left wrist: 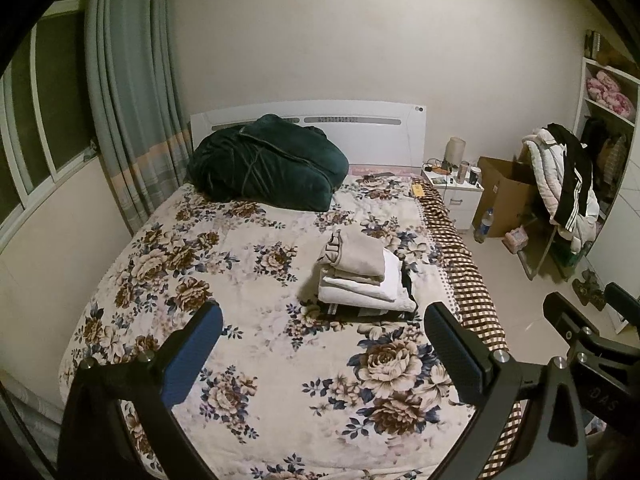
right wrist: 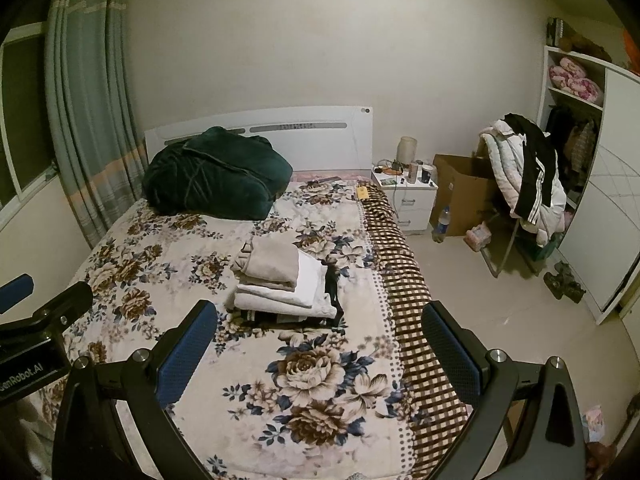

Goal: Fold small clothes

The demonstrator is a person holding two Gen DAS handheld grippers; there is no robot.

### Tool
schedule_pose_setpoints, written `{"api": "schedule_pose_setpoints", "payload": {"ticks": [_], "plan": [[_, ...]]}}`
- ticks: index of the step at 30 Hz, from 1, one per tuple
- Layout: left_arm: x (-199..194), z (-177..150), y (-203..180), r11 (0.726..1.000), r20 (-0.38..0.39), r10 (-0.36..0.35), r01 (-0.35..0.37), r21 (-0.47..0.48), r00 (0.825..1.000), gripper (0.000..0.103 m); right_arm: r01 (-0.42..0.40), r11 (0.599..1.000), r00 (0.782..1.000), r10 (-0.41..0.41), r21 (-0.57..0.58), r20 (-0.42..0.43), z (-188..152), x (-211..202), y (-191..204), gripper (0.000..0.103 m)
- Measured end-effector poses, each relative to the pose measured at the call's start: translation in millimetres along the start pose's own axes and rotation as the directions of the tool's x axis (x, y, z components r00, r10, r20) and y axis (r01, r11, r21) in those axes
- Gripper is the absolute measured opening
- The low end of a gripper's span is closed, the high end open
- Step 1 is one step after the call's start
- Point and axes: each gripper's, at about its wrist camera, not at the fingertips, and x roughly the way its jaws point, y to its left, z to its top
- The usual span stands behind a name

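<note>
A stack of folded small clothes (left wrist: 362, 276), beige on top, white and dark below, lies on the floral bed cover (left wrist: 240, 280), right of the middle. It also shows in the right wrist view (right wrist: 280, 280). My left gripper (left wrist: 324, 344) is open and empty, held above the near part of the bed, short of the stack. My right gripper (right wrist: 320, 344) is open and empty, beside the left one, over the bed's right side. The right gripper shows at the right edge of the left wrist view (left wrist: 576, 320). The left gripper shows at the left edge of the right wrist view (right wrist: 40, 300).
A dark green blanket bundle (left wrist: 264, 164) lies at the white headboard (left wrist: 360, 124). A checked sheet (left wrist: 464, 264) hangs over the bed's right edge. A nightstand (left wrist: 456, 192), cardboard box (left wrist: 504, 196), bottle (left wrist: 483, 226) and clothes-laden chair (left wrist: 564, 184) stand right. Curtains (left wrist: 132, 100) hang left.
</note>
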Motion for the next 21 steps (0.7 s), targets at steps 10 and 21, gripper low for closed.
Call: {"api": "schedule_pose_setpoints", "payload": {"ticks": [10, 21], "plan": [[-2, 0, 2, 1.000, -0.001, -0.002, 0.002, -0.001, 1.000, 0.103, -0.015, 1.000, 1.000, 0.015, -0.013, -0.009, 8, 0, 5, 0.103], [-5, 1, 1, 1.000, -0.009, 0.015, -0.015, -0.011, 1.000, 0.103, -0.025, 0.999, 1.000, 0.025, -0.033, -0.019, 13, 3, 9, 0.103]]}}
